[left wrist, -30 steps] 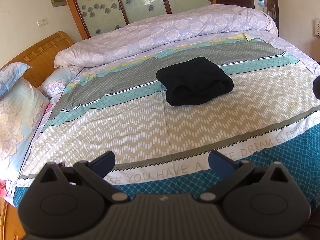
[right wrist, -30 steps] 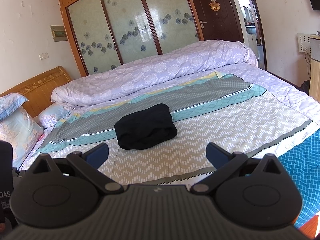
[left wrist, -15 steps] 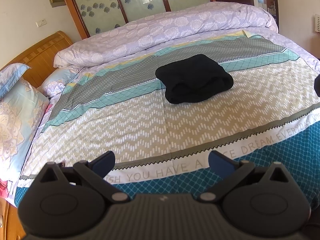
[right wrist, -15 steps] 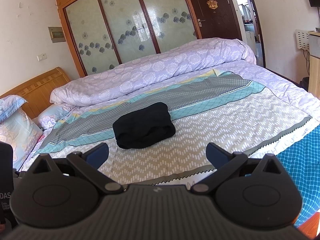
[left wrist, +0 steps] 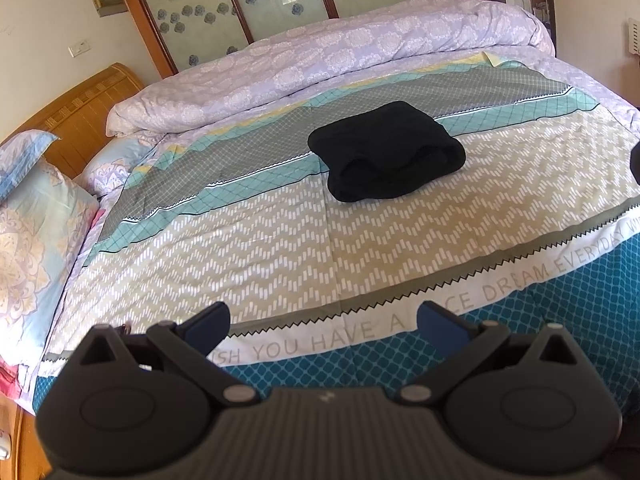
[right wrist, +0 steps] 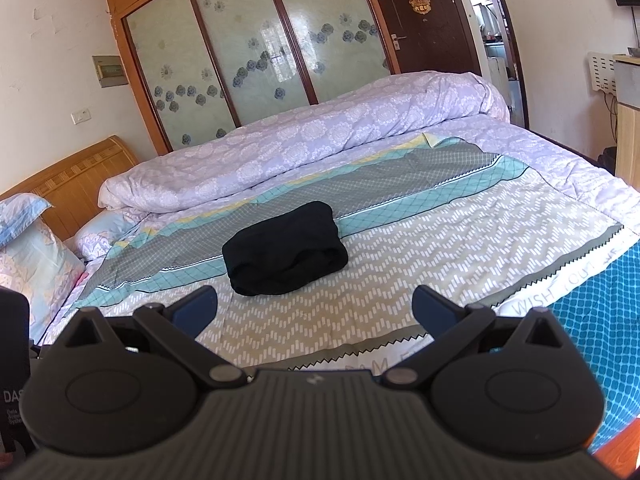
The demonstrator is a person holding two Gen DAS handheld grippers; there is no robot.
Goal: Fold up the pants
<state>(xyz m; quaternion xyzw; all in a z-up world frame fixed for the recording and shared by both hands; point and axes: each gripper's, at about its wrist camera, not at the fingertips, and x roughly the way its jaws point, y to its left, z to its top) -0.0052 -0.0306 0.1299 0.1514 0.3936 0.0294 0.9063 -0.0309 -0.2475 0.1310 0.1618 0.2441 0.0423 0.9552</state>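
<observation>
The black pants (left wrist: pixel 386 152) lie folded into a compact bundle on the patterned bed cover, in the middle of the bed; they also show in the right wrist view (right wrist: pixel 284 248). My left gripper (left wrist: pixel 324 322) is open and empty, held back over the near edge of the bed, well short of the pants. My right gripper (right wrist: pixel 314 306) is open and empty too, held back above the near part of the bed, with the pants beyond its left finger.
A rolled lilac duvet (right wrist: pixel 304 140) lies along the far side of the bed. Pillows (left wrist: pixel 36 220) and a wooden headboard (left wrist: pixel 84 112) are at the left. A wardrobe (right wrist: pixel 256 52) and a dark door (right wrist: pixel 424 20) stand behind. A wooden cabinet (right wrist: pixel 628 128) is at the right.
Both grippers have drawn back and tilted up slightly, so the bed sits a little lower in view. The pants have not moved. Both jaws stay open.
</observation>
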